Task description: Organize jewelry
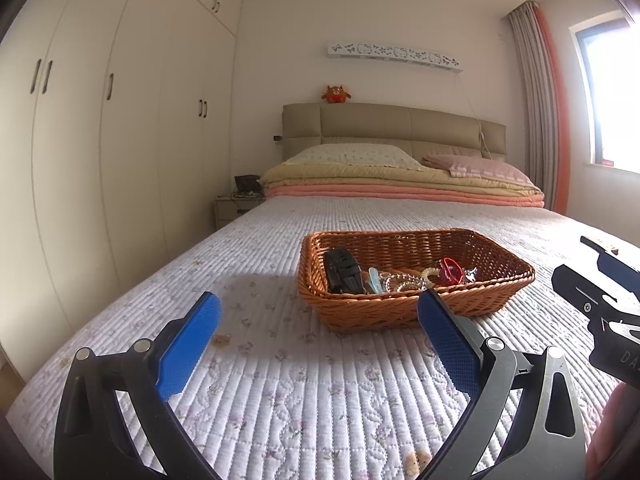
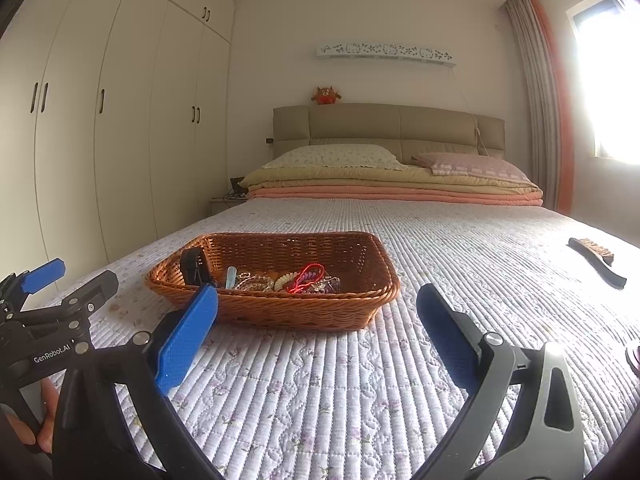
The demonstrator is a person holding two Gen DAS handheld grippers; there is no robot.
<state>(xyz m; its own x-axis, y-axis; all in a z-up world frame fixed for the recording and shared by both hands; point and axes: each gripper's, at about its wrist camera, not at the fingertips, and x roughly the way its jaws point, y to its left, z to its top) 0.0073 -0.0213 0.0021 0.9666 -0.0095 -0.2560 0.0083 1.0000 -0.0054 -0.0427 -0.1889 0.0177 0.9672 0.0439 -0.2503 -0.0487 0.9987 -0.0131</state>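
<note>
Nearest, the left gripper (image 1: 318,330) hangs above the quilted bed (image 1: 280,392) with its 2 blue pads spread wide and nothing between them. The right gripper (image 2: 316,328) is spread just as wide and holds nothing. Beyond both sits a wicker basket (image 2: 296,312), at 12 o'clock from the left gripper and at 11 o'clock from the right. Inside it lie a black watch (image 1: 342,270), a pale blue clip (image 1: 374,280), clear beaded bracelets (image 1: 402,280) and a red hair tie (image 2: 306,278). At 2 o'clock from the right gripper a dark brush (image 2: 596,262) rests on the bed. Farthest back, folded blankets (image 1: 400,186) and 2 pillows (image 1: 352,156) lie against the headboard (image 1: 392,126).
</note>
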